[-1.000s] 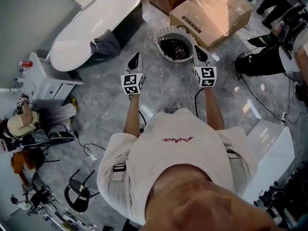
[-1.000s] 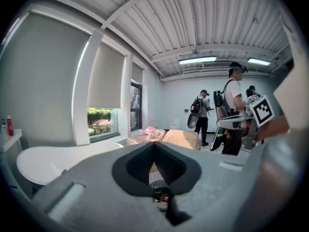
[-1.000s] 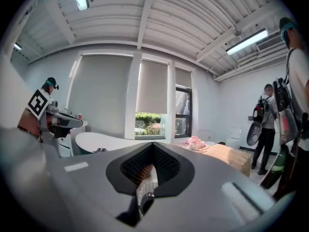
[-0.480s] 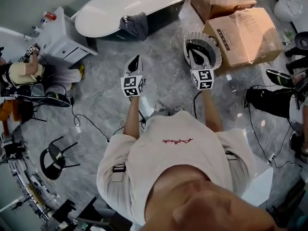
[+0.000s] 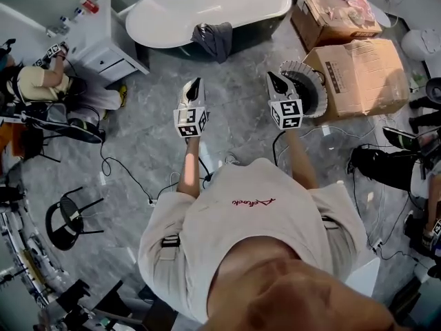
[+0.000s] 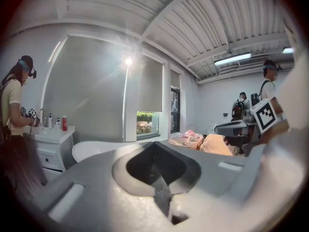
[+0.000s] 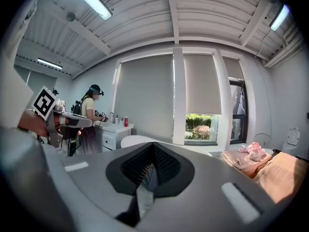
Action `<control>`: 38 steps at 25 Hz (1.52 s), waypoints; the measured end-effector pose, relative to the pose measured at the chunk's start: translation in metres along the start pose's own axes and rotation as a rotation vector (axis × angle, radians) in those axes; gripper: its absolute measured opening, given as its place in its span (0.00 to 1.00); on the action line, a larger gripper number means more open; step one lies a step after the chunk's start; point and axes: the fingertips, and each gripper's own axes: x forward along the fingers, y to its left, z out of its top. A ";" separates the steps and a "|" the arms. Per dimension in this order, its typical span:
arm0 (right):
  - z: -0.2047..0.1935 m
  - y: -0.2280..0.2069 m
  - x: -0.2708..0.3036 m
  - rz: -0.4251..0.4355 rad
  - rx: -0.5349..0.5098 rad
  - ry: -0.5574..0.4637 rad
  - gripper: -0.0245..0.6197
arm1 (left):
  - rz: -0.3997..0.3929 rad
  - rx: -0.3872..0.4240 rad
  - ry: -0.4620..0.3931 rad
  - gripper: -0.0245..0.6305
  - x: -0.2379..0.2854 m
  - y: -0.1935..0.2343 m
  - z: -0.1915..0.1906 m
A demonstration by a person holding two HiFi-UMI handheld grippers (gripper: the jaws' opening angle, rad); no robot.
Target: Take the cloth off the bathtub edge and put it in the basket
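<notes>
Looking down in the head view, the dark grey cloth (image 5: 214,38) hangs over the near edge of the white bathtub (image 5: 207,5) at the far side of the room. The basket (image 5: 313,92) stands on the floor to the right, just beside a cardboard box (image 5: 358,74). The left gripper (image 5: 195,83) and right gripper (image 5: 276,81) are held out side by side, well apart from the tub.

The left gripper view shows its jaws pressed together with nothing between them, the tub beyond.

The right gripper view shows its jaws likewise together and empty, with a white cabinet (image 7: 110,137) at far left.
</notes>
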 end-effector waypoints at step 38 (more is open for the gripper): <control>0.025 -0.053 0.084 0.137 -0.017 -0.039 0.05 | 0.138 0.008 -0.028 0.04 0.069 0.016 0.030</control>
